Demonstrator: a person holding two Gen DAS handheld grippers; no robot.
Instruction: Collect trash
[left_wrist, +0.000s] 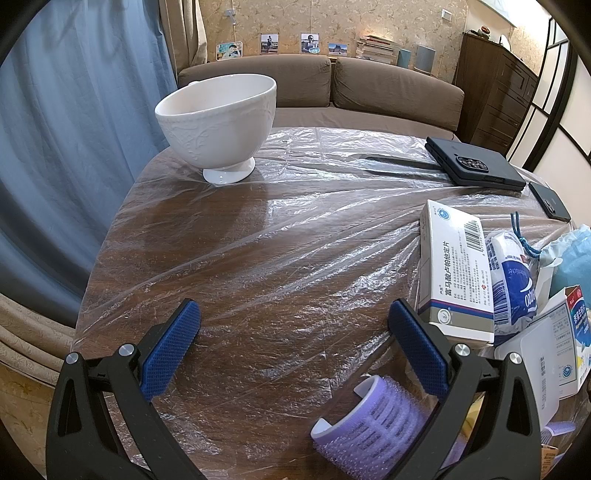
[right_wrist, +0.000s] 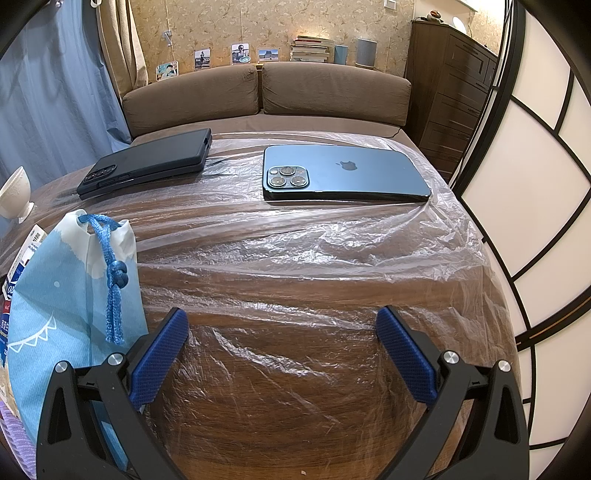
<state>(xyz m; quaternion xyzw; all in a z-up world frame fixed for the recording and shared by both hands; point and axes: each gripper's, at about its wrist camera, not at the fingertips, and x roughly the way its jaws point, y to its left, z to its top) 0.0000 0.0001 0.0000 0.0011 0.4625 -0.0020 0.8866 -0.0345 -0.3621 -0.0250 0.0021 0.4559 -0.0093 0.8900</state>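
left claw (left_wrist: 293, 325): spread, empty, over tabletop (left_wrist: 258, 236)
right claw (right_wrist: 282, 334): spread, empty
boxes (left_wrist: 456, 273): beside left claw
pouch (right_wrist: 70, 291): beside right claw

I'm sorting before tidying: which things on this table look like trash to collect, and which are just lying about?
Likely trash, judging by looks:
medicine box
crumpled wrapper
opened cartons

Just lying about:
white bowl
black phone
blue phone
drawstring pouch
purple hair roller
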